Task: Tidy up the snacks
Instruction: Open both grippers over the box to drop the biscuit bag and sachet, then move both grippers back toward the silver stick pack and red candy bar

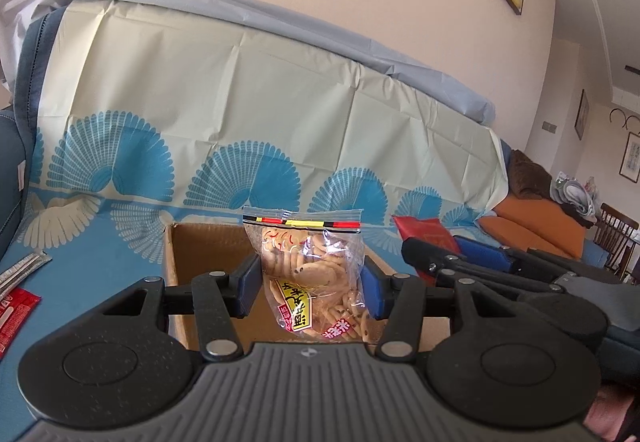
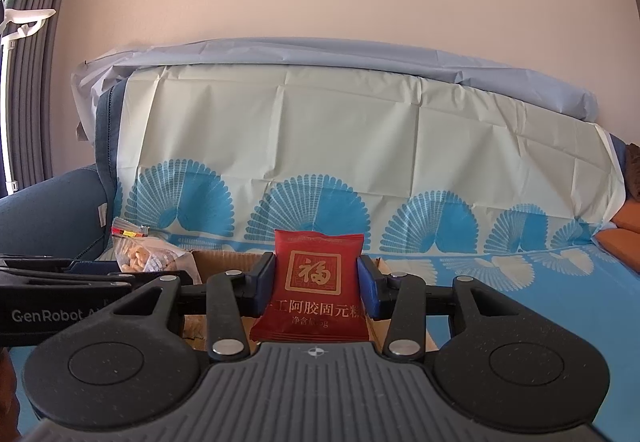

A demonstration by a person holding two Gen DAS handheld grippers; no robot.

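My left gripper is shut on a clear zip bag of biscuits and holds it upright above an open cardboard box. My right gripper is shut on a red snack packet with gold characters, held over the same cardboard box. The biscuit bag also shows at the left of the right wrist view, and the red packet at the right of the left wrist view. The two grippers are side by side.
The box sits on a sofa covered with a blue and cream fan-patterned cloth. A red packet and a silvery wrapper lie on the cloth at left. Orange cushions lie at far right.
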